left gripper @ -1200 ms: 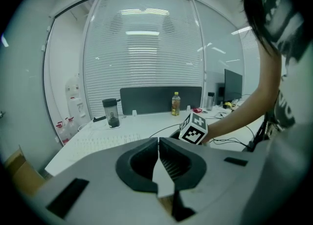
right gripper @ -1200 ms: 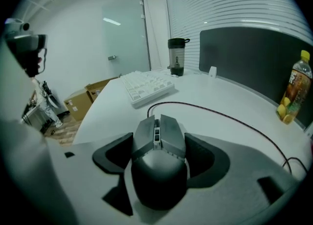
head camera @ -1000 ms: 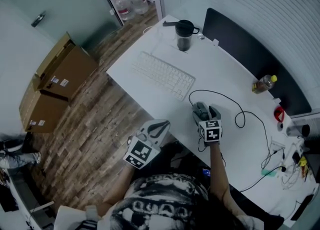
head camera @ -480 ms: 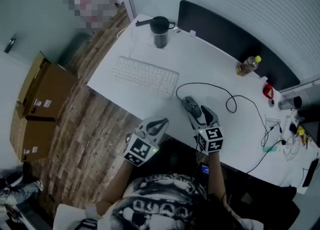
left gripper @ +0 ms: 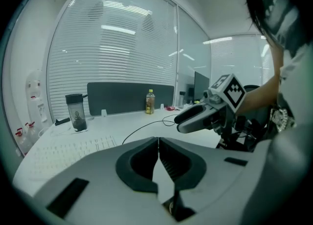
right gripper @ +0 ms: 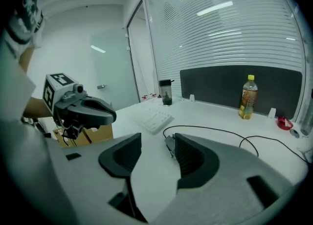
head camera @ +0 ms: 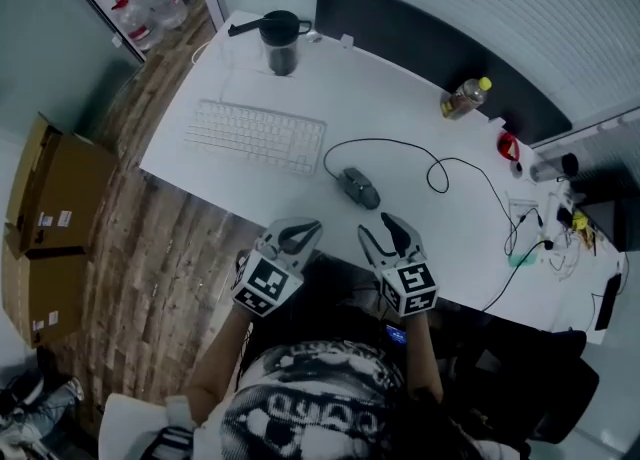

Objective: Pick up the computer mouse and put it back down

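The dark computer mouse (head camera: 358, 188) lies on the white desk (head camera: 400, 118), its black cable (head camera: 432, 160) looping off to the right. My right gripper (head camera: 381, 231) hovers over the desk's near edge, a short way behind the mouse, with nothing between its jaws, which are closing. In the right gripper view (right gripper: 156, 150) the mouse (right gripper: 169, 146) peeks out beside the right-hand jaw. My left gripper (head camera: 300, 233) hangs off the desk's near edge, shut and empty; its own view (left gripper: 158, 146) shows the pads meeting.
A white keyboard (head camera: 255, 135) lies left of the mouse, with a dark tumbler (head camera: 281, 43) behind it. A drink bottle (head camera: 462, 98) stands by the dark divider panel (head camera: 420, 43). Cables and small clutter (head camera: 545, 228) fill the right end. Cardboard boxes (head camera: 45, 228) sit on the wooden floor.
My right gripper has drawn back and up from the mouse, which stays lying on the desk, and its jaws have narrowed. The left gripper dipped slightly. The head view has shifted.
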### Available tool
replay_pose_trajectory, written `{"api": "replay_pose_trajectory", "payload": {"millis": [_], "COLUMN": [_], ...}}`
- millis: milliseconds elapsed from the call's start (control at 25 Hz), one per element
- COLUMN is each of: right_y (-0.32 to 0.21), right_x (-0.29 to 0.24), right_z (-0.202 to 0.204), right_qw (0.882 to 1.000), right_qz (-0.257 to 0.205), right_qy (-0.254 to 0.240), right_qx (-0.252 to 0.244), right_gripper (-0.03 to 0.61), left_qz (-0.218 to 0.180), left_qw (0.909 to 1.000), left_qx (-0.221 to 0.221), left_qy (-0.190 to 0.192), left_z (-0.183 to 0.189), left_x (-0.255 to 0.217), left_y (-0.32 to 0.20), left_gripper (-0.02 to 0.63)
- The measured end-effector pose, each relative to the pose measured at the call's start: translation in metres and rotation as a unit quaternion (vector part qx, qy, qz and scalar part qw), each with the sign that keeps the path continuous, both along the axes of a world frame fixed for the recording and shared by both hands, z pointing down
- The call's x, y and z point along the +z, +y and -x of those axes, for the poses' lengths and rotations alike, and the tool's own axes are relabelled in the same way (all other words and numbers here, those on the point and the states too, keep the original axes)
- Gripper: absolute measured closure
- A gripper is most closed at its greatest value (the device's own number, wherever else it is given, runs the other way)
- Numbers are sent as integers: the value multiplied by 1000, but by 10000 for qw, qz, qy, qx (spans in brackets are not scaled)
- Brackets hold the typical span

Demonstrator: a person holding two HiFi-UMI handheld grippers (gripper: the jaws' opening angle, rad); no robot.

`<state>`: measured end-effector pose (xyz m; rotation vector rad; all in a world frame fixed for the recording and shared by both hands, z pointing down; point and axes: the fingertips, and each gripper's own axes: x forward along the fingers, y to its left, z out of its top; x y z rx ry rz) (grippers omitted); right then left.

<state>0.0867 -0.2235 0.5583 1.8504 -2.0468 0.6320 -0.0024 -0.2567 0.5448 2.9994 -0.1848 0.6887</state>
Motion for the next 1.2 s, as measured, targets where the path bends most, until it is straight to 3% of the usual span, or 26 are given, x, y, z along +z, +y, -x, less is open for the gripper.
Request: {"api": "replay_pose_trajectory", "payload": {"millis": [360,840,1000,1200], "right_y": [40,166,204,229], "right_x": [-25,-56,-64,-79], "right_z": [38,81,92,110], "right_qw": [9988,9955,9941,9908], "right_qz": [-308,-850,-1026,-1311], "right_qy": [-79,-171,-181,-211], "right_qx": [-367,-372,-295,-253], "right_gripper": [388,425,467,580], "left_qz": [-61,-244,-198,-233], "left_qw": [9992,9987,9988,9988], "left_qx": [-381,-371,-384,-389], "left_qy": [140,254,218,161], "left_z": [19,50,68,91], "left_x": [-9,-32,-33,-39], "left_y": [36,166,213,251], "left_gripper": [609,609,609,609]}}
